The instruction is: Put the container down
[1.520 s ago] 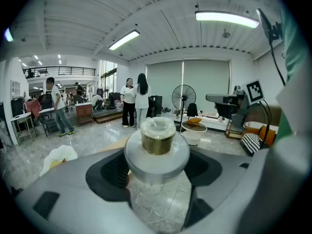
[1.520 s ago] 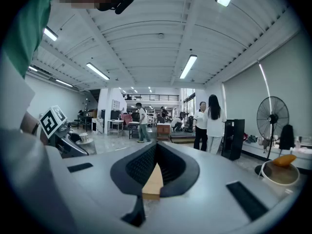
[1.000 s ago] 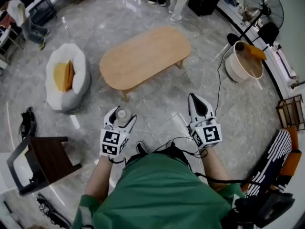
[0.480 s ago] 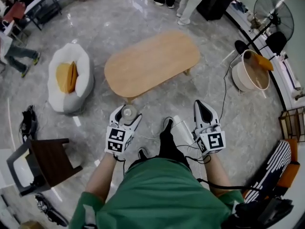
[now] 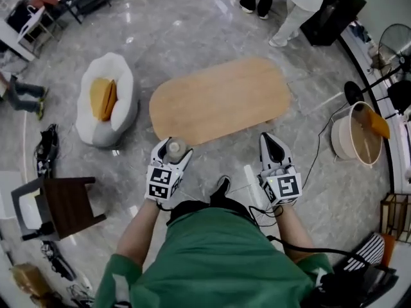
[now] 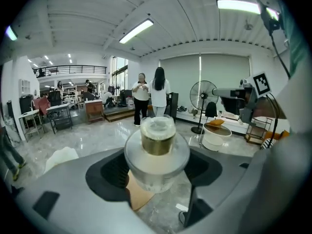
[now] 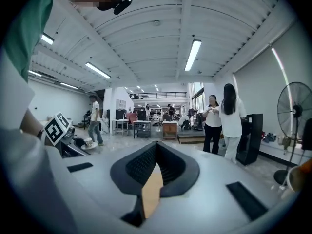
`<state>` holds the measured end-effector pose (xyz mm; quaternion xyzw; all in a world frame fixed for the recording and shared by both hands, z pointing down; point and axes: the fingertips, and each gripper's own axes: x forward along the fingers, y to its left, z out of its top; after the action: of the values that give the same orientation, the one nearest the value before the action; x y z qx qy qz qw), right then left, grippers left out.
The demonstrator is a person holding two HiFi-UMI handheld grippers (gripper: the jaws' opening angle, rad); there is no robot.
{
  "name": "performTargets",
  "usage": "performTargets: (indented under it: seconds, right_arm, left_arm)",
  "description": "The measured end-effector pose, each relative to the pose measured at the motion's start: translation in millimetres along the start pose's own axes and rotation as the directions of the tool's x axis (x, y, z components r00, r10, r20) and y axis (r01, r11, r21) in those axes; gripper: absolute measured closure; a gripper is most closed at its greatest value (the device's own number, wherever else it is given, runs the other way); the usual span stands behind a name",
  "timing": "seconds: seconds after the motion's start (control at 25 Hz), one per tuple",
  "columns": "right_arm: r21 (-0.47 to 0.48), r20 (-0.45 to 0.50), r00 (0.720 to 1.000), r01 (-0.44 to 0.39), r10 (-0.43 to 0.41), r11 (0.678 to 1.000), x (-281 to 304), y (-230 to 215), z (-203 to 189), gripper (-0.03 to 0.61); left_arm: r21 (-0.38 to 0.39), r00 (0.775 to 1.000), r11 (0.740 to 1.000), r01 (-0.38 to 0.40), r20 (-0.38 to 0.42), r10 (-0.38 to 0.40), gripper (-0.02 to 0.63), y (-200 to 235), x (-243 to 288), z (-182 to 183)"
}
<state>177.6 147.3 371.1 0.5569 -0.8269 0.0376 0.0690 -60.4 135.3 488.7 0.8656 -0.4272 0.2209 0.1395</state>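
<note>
A small clear container [image 6: 157, 150] with a gold band and a pale lid sits upright between the jaws of my left gripper [image 5: 172, 151], which is shut on it. In the head view the container [image 5: 174, 149] hangs just short of the near edge of the oval wooden table [image 5: 221, 99]. My right gripper [image 5: 272, 149] is shut with nothing in it, its tip at the table's near right edge. In the right gripper view the jaws [image 7: 155, 165] meet at the tip, and the wooden tabletop shows through the gap below.
A white pouf with a yellow cushion [image 5: 106, 101] sits left of the table. A dark chair [image 5: 61, 204] stands at the left, a round tub [image 5: 359, 133] and fan stands at the right. People stand beyond the table [image 5: 289, 5]. Cables trail on the floor near my feet.
I have walked forward: the table has come closer, and both grippers now reach its near edge. The left gripper still holds the container.
</note>
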Motion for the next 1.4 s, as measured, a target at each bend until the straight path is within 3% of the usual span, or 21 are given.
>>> performTargets:
  seconds: [0.16, 0.48, 0.68, 0.84, 1.08, 1.4]
  right_arm:
    - [0.003, -0.011, 0.999, -0.051, 0.051, 0.999, 47.6, -37.3, -1.3, 0.565]
    - [-0.001, -0.047, 0.991, -0.126, 0.126, 0.992, 127.7, -61.7, -14.8, 0.565]
    - [-0.010, -0.090, 0.983, -0.159, 0.157, 0.987, 179.7, -62.5, -24.8, 0.565]
    - [-0.034, -0.158, 0.978, -0.142, 0.135, 0.989, 231.6, -61.8, -38.2, 0.565]
    - [-0.123, -0.222, 0.967, -0.153, 0.124, 0.980, 297.0, -48.6, -57.3, 0.565]
    - [-0.107, -0.282, 0.952, -0.155, 0.119, 0.982, 360.0, -37.7, -86.6, 0.565]
  left_arm:
    - [-0.038, 0.999, 0.998, -0.051, -0.003, 0.051, 0.276, 11.2, 36.9, 18.4]
    - [-0.043, 0.996, 0.996, -0.083, -0.028, 0.082, 0.276, 59.6, 111.7, 27.2]
    - [-0.060, 0.997, 0.997, -0.054, -0.063, 0.050, 0.276, 103.2, 163.9, 12.0]
    - [-0.038, 0.995, 0.999, -0.008, -0.097, 0.005, 0.276, 146.0, 214.2, -3.7]
    - [-0.043, 0.989, 0.999, 0.033, -0.145, -0.039, 0.276, 201.9, 265.8, -32.8]
    - [-0.036, 0.978, 0.997, 0.075, -0.192, -0.081, 0.276, 248.8, 323.1, -75.2]
